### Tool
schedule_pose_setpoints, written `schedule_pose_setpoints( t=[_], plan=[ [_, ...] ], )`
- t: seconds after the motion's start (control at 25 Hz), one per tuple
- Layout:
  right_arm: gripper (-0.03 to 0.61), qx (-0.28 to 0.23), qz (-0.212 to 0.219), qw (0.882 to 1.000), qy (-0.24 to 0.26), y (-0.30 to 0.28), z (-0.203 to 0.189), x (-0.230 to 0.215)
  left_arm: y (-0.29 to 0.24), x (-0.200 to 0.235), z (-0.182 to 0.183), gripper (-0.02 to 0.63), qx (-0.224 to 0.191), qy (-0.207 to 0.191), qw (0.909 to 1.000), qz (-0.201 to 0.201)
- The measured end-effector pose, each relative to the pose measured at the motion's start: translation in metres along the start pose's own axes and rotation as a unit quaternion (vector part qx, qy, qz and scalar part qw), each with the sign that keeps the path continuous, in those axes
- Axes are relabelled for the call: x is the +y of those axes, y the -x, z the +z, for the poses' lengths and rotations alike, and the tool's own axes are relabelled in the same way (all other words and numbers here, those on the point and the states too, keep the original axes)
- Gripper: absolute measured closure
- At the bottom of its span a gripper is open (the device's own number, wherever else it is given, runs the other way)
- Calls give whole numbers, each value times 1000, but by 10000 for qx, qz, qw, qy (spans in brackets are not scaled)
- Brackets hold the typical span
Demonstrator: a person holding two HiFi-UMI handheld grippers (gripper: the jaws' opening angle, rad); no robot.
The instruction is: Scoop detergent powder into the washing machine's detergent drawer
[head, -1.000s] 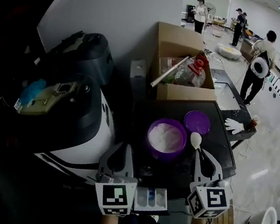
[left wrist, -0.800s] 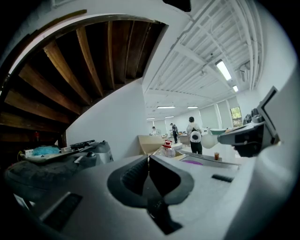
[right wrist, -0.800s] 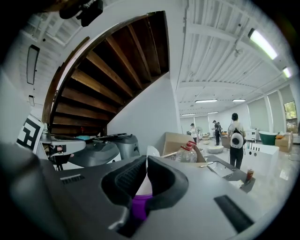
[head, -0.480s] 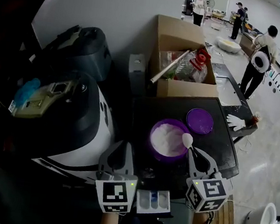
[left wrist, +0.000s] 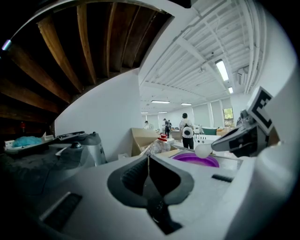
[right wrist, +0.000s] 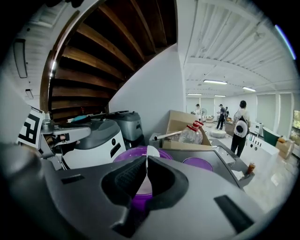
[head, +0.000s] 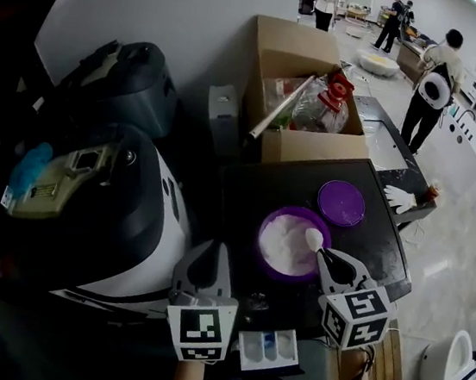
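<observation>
A purple bowl (head: pixel 290 242) of white detergent powder sits on the washing machine's black top (head: pixel 255 196). My right gripper (head: pixel 324 260) is shut on the handle of a white spoon (head: pixel 313 237), whose head hangs over the bowl's right side. The right gripper view shows the spoon (right wrist: pixel 149 152) pinched in the jaws of the right gripper (right wrist: pixel 145 165) above the bowl (right wrist: pixel 133 153). My left gripper (head: pixel 203 264) is shut and empty, left of the bowl. The white detergent drawer (head: pixel 268 347) with blue compartments stands pulled out below, between both grippers. The left gripper view shows the bowl (left wrist: pixel 197 159) and spoon (left wrist: pixel 203 150).
The bowl's purple lid (head: pixel 342 202) lies behind it to the right. A cardboard box (head: pixel 300 145) with a bottle (head: pixel 316 108) stands at the back. A white glove (head: pixel 400 197) lies on the right edge. A bulky black-and-white machine (head: pixel 90 191) fills the left. People (head: pixel 431 80) stand far off.
My right gripper has carried the spoon leftward, from beside the bowl's right rim to over the powder. The left gripper has stayed put.
</observation>
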State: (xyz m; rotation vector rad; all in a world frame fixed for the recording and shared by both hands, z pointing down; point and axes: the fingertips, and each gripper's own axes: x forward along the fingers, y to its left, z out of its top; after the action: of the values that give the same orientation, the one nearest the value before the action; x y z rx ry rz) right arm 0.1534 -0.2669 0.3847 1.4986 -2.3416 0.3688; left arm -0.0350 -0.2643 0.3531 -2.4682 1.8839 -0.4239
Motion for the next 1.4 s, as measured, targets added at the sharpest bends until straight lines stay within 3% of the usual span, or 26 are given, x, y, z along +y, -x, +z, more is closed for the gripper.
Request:
schedule_pose_setpoints(
  t=[0.32, 0.72, 1.4],
  plan=[
    [558, 716, 264, 9965, 342, -27, -9, 9, -18, 4, -11, 603, 120, -82, 9996, -247],
    [558, 1719, 778, 9775, 946, -50, -26, 19, -33, 6, -25, 603, 253, -94, 9986, -454],
    [558, 2433, 957, 9561, 1326, -66, -42, 19, -47, 3, -35, 603, 309, 29, 9978, -591]
  ],
)
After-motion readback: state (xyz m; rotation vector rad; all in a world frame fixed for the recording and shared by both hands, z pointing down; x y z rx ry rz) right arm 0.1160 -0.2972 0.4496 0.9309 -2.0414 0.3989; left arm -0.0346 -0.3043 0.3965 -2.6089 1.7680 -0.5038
